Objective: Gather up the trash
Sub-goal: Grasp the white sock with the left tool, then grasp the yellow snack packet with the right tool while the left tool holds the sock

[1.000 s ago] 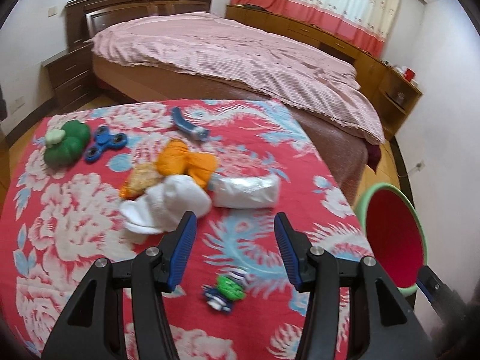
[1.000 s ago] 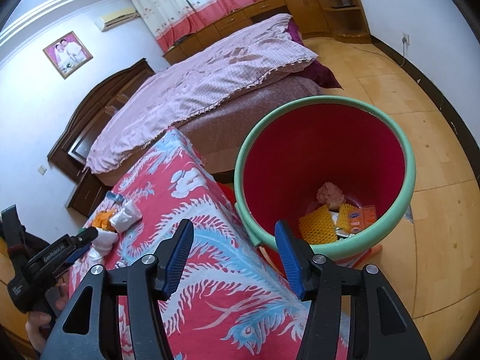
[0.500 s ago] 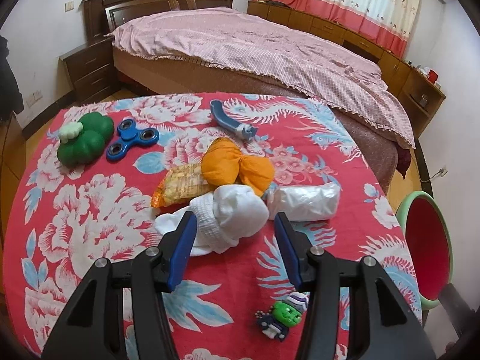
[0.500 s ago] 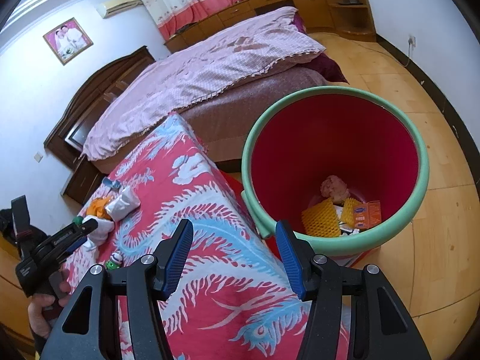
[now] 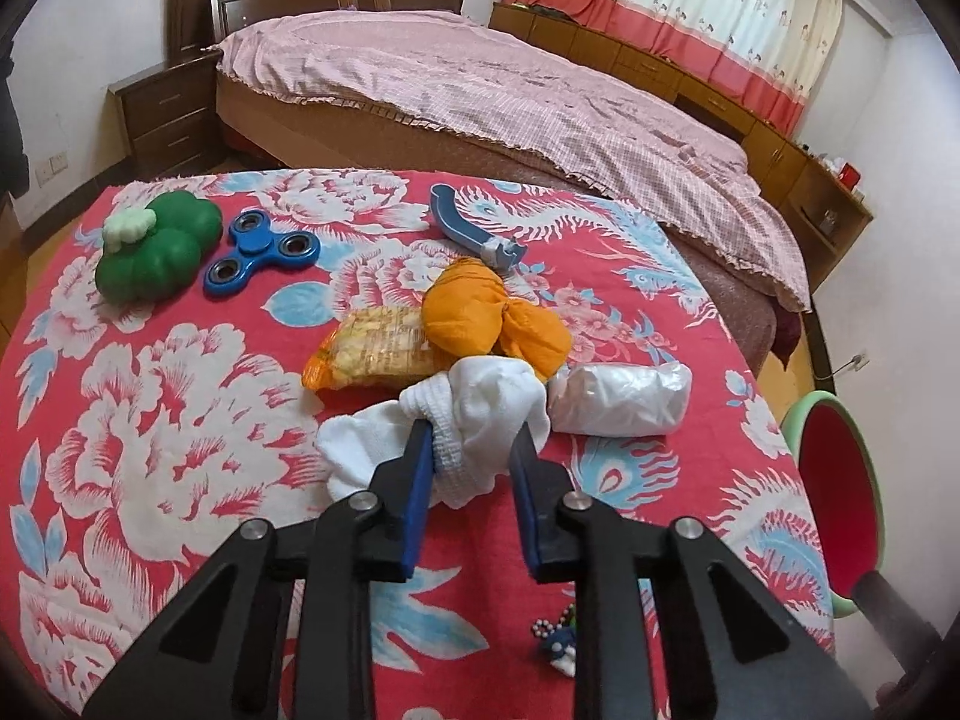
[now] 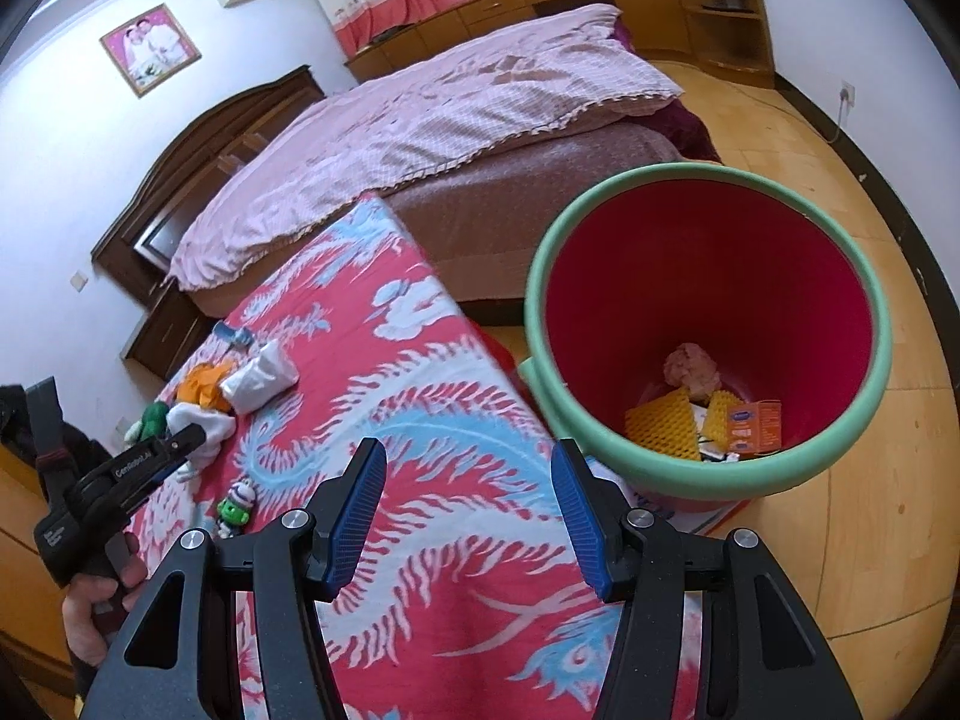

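A crumpled white cloth (image 5: 480, 408) lies on the red flowered tablecloth (image 5: 150, 420). My left gripper (image 5: 471, 438) is closing on it, and both blue pads press into its folds. Just behind it lie an orange wad (image 5: 480, 312), a yellow snack wrapper (image 5: 372, 348) and a clear plastic bag (image 5: 618, 399). In the right wrist view my right gripper (image 6: 468, 468) is open and holds nothing, above the table's edge beside the red bin with a green rim (image 6: 600, 438). Yellow foam netting and a small orange box lie in the bin.
A green toy (image 5: 156, 246), a blue spinner (image 5: 258, 252) and a blue tool (image 5: 474, 228) lie further back on the table. A small green figure (image 6: 237, 507) lies near the front. The bed (image 5: 510, 90) and a nightstand (image 5: 162, 114) stand behind.
My left gripper has moved forward and down over the white cloth, and its jaws have narrowed onto it. The right gripper has drifted sideways a little and stays open.
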A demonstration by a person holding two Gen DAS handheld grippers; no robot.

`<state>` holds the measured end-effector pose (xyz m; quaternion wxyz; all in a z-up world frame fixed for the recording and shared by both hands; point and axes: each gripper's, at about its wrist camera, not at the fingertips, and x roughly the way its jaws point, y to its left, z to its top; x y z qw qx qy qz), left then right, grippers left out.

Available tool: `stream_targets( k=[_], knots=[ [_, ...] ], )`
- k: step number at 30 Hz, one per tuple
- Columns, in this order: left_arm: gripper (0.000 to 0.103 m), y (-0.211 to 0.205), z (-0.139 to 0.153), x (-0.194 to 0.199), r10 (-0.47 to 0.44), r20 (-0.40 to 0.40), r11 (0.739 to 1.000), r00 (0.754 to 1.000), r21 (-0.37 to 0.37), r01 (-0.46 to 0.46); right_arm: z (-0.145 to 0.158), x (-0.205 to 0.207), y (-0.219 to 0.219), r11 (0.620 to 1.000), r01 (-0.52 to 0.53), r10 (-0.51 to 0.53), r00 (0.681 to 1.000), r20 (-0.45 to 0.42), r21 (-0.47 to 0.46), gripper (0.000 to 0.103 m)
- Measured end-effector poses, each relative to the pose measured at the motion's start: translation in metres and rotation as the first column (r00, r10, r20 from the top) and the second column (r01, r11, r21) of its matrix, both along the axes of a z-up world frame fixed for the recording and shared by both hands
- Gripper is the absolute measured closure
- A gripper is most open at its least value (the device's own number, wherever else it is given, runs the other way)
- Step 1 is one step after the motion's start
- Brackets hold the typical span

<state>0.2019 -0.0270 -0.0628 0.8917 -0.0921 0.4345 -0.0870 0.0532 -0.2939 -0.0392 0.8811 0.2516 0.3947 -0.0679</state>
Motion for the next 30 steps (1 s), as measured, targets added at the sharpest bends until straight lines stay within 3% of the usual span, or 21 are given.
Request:
stream_targets(
  k=[18,30],
  knots=[
    [0.079,0.057,0.032,-0.049,0.065,0.046,0.996,0.997,-0.059,-0.062,-0.003,0.027,0.068,0.982,-0.188,0.188,0.982,-0.021,0.006,0.044],
    [0.079,0.109,0.018,-0.065,0.197,0.015,0.98,0.98,0.005,-0.197,-0.01,0.045,0.12,0.953,-0.304,0.304,0.951,-0.052,0.001,0.044]
  ],
)
